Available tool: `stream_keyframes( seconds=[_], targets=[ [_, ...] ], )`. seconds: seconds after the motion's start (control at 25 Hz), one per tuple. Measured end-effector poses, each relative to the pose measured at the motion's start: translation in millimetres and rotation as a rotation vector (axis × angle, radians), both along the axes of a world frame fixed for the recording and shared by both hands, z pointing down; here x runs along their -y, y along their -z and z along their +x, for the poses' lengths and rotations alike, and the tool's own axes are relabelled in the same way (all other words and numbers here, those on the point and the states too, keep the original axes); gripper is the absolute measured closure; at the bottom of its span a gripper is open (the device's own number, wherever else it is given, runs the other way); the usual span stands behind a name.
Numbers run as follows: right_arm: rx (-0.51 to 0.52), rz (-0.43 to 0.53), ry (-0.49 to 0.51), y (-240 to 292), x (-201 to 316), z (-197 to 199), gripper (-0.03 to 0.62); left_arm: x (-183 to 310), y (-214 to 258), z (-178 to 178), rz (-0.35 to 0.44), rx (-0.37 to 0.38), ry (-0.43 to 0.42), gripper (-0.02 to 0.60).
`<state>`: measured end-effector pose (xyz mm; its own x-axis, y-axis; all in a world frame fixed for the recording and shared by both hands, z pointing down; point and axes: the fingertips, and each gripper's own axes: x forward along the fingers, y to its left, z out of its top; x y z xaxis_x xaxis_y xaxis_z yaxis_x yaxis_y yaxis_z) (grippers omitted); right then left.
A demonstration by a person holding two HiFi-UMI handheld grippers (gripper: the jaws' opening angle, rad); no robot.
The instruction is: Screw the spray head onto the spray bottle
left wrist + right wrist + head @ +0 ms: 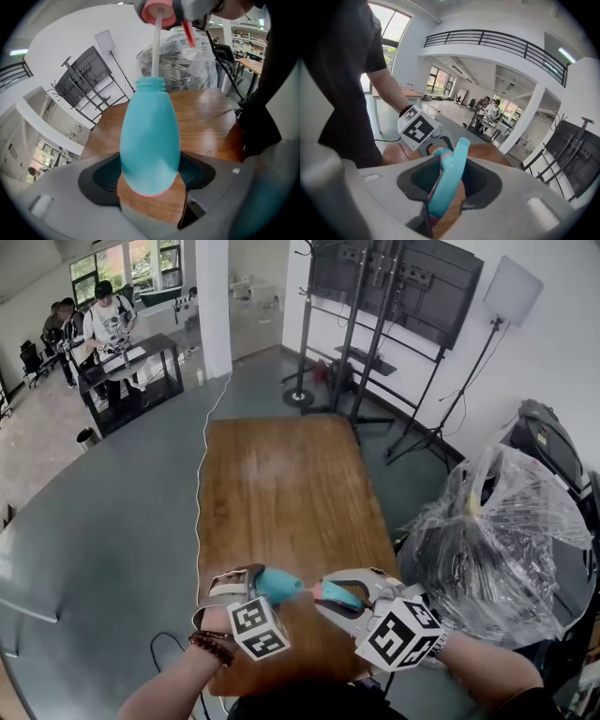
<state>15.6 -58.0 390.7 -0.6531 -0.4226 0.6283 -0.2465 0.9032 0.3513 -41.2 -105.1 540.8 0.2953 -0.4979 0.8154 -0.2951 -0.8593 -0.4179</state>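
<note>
A long wooden bench (281,502) stands on a grey floor (112,521) near a white pillar (213,306). Beyond it, a black screen stand (375,296) and a light panel (512,287) stand by white walls. Windows (122,263) brighten the far hall

Glossy plastic bottle (150,136), wooden table (281,493)

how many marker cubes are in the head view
2: one marker cube on the left hand-held gripper, bottom centre; the other on the right hand-held gripper beside it. None seems hidden.
</note>
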Motion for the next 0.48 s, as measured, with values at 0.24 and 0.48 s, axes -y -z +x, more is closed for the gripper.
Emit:
stream_keyframes(
  seconds=[0.24,0.48],
  targets=[
    [-0.018,0.015,0.071,-22,-7,-8,0.47,-20,16,12,0.012,0.022,-0.062,0.178],
    [-0.044,0.007,0.107,-27,-9,-9,0.47,-23,23,19,0.016,0.031,-0.085,0.178]
  ],
)
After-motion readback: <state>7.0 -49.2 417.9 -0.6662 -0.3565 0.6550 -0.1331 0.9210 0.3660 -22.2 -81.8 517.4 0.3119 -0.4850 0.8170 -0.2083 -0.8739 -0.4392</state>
